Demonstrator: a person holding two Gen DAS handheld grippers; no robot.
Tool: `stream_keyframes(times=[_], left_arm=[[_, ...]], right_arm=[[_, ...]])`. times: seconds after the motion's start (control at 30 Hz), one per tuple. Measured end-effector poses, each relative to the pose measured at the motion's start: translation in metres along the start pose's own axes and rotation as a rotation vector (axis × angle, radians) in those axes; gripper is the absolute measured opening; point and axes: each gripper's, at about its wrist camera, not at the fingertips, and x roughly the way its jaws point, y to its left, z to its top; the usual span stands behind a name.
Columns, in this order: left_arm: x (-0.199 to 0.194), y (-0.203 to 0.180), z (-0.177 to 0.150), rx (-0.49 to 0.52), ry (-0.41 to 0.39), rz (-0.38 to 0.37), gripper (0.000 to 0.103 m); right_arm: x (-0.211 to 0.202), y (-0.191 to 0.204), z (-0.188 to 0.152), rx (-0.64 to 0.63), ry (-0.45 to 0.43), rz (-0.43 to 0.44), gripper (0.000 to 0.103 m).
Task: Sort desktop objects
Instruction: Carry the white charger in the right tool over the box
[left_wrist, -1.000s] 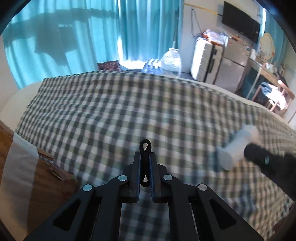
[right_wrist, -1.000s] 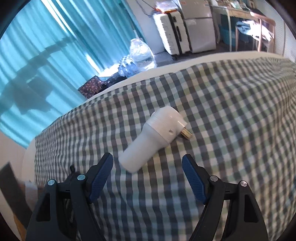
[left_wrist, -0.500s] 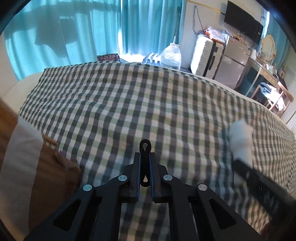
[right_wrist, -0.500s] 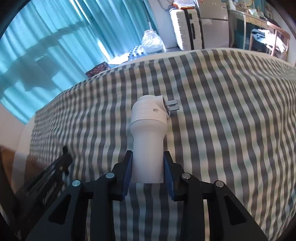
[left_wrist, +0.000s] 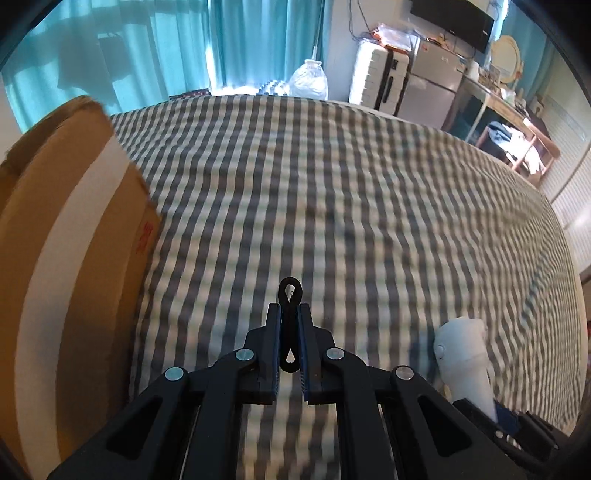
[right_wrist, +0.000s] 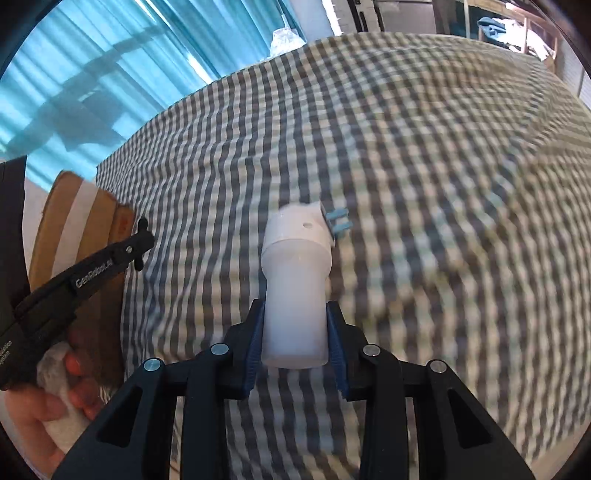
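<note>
**Both tongs loaded, box now close**

R tongs (right_wrist: 295, 332): a sec ago spread w/ the white plug adapter (right_wrist: 295, 288) lying loose on the checked bedspread (right_wrist: 424, 184); now we've clamped its barrel, prongs pointing away, lifted clear. L tongs (left_wrist: 290, 347): pressed together on a thin black loop clip (left_wrist: 290, 295), same as before. Cardboard box (left_wrist: 66, 258), earlier a sliver at frame edge, now sits just left of L tongs; adapter right of it. We judge drop-off comes next.

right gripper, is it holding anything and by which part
Yes. The right gripper clamps the white plug adapter by its narrower cylindrical end; the wider pronged end points away.
</note>
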Motion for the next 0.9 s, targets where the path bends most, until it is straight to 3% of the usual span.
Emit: stream_keyframes(times=[0.23, 0.43, 0.6, 0.9], left_arm=[[-0.053, -0.008, -0.028, 0.034, 0.013, -0.011, 0.008], [-0.094, -0.010, -0.032, 0.029, -0.024, -0.011, 0.008], [-0.133, 0.004, -0.026, 0.021, -0.098, -0.013, 0.008], [-0.173, 0.057, -0.020, -0.041, -0.161, 0.003, 0.008]], right_arm=[[-0.063, 0.001, -0.019, -0.007, -0.073, 0.005, 0.032], [-0.114, 0.024, -0.026, -0.049, -0.152, 0.030, 0.032], [-0.145, 0.057, -0.036, -0.100, -0.209, 0.044, 0.032], [-0.178, 0.132, -0.044, -0.230, -0.259, 0.085, 0.032]])
